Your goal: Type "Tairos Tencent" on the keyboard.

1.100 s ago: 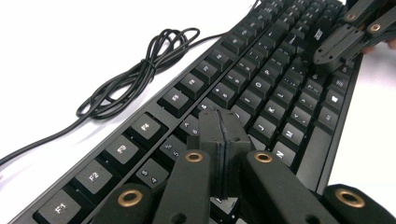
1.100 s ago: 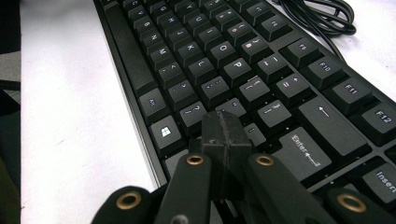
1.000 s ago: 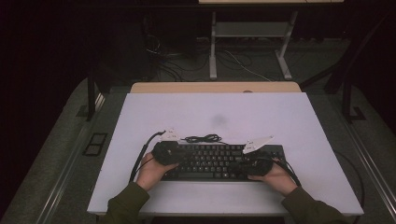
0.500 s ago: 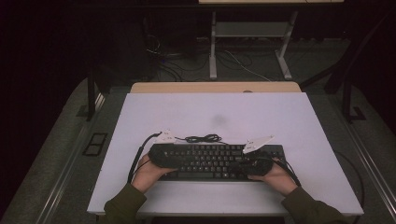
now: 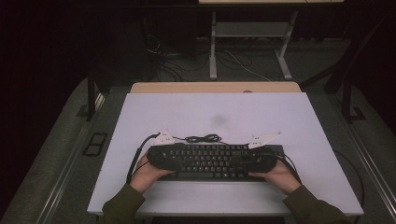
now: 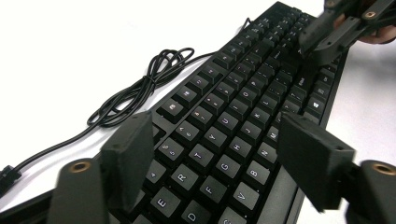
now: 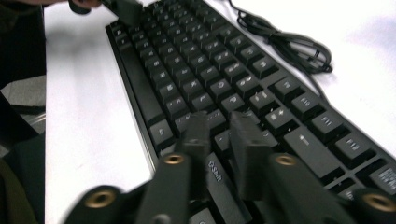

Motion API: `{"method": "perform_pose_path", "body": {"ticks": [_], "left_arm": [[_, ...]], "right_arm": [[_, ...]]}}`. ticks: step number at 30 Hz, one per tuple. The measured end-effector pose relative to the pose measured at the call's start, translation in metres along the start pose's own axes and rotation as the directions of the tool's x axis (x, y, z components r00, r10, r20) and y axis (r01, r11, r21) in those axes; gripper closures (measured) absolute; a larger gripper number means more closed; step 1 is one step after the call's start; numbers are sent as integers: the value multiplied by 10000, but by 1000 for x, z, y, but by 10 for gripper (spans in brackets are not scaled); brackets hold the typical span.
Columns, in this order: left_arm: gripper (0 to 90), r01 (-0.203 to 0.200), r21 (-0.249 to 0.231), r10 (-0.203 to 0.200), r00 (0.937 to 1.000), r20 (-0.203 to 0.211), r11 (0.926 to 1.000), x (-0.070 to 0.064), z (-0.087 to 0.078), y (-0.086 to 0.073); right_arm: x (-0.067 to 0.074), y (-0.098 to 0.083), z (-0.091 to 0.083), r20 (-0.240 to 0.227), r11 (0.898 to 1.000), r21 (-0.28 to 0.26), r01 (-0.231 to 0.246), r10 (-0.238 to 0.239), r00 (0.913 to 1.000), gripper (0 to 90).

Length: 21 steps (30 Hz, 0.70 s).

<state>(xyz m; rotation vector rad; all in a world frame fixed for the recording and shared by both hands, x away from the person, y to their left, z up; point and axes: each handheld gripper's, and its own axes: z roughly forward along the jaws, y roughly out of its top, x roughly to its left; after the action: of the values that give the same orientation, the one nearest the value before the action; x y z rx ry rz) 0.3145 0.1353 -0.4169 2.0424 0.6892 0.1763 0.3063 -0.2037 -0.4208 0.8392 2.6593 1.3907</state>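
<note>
Black keys fill the middle of the high view, where the keyboard (image 5: pixel 212 158) lies flat on the near half of the white table (image 5: pixel 215 116), its long side running left to right and its bundled cable (image 5: pixel 203 138) lying just behind its far edge. The left gripper (image 5: pixel 156 156) sits over the keyboard's left end and the right gripper (image 5: pixel 265 157) over its right end, each in a hand coming in from the bottom edge. In the left gripper view the two jaws stand wide apart above the letter keys, having just been opening; the keyboard (image 6: pixel 233 126) lies under the gap, untouched by the pads, with the coiled cable (image 6: pixel 140 91) on the table to its left and the other gripper (image 6: pixel 336 28) at the far end. In the right gripper view the jaws have just been parting and stand a narrow gap apart over the near keys of the keyboard (image 7: pixel 210 79), nothing clamped between them; the cable (image 7: pixel 285 42) lies beyond the far edge.
</note>
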Motion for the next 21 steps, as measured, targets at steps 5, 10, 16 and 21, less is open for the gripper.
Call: {"method": "perform_pose_path", "body": {"ticks": [5, 10, 16, 21], "left_arm": [[223, -7, -41, 6, 10000, -52, 10000, 1, -2, -2], [220, 80, -117, -81, 9999, -119, 9999, 2, -7, -3], [220, 37, -88, -38, 9999, -121, 10000, 3, -8, -4], [220, 39, -114, -40, 9999, -110, 9999, 3, -8, -5]], "right_arm": [[-1, 5, -4, 109, 9992, -390, -90, 94, 9999, 511], [-1, 9, -3, 176, 9987, -508, -85, 94, 9998, 409], [1, 16, 0, 357, 9978, -663, 41, -17, 9994, 325], [1, 23, 6, 336, 9971, -753, 134, -109, 9994, 303]]}}
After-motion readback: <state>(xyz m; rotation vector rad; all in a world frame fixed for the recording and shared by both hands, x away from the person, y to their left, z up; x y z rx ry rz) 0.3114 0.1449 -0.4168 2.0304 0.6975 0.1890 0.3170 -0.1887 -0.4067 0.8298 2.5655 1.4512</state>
